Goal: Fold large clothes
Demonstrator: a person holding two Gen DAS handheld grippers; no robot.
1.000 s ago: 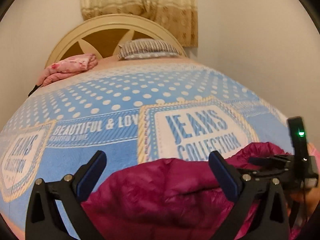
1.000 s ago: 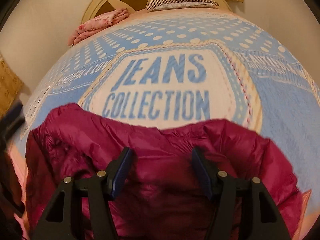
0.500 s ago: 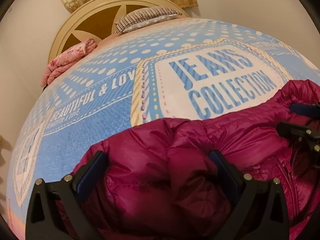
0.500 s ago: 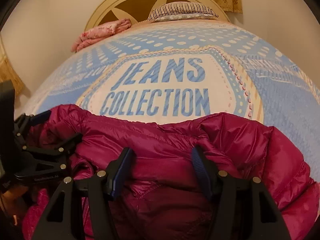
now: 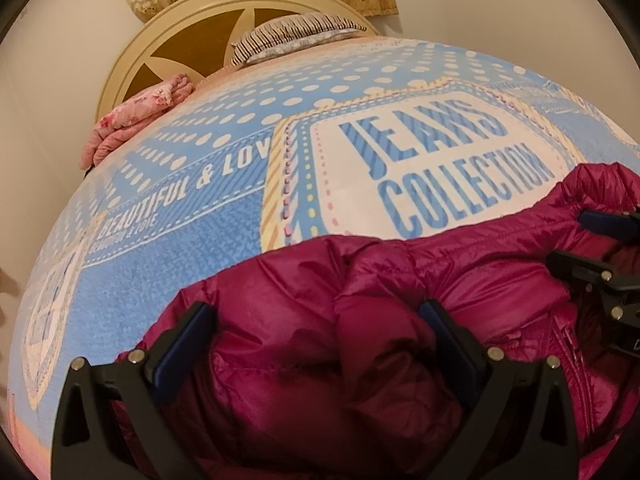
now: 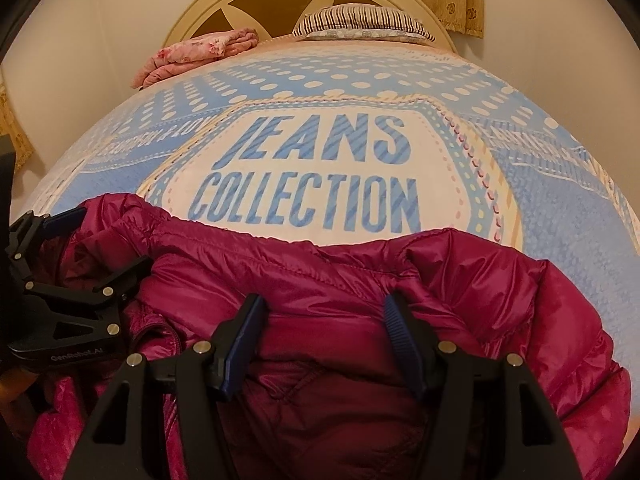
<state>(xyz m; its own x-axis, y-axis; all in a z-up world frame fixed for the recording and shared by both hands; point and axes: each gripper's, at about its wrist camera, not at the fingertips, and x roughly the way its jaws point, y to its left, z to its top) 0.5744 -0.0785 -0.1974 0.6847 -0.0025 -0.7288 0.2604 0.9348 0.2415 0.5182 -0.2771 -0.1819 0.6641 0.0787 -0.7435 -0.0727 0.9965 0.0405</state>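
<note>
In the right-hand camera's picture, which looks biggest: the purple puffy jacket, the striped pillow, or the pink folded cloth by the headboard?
1. Purple jacket, by far the largest, though it lies nearest the camera.
2 and 3. Striped pillow and pink folded cloth look about alike, both far off at the headboard, so I won't rank them.

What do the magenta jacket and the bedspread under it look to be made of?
Jacket: likely thin nylon or polyester shell over puffy fill; it looks glossy, with fine wrinkles and stitched quilt lines. Bedspread: probably matte woven cotton or a blend; printed lettering, no shine, fine weave-like texture.
</note>
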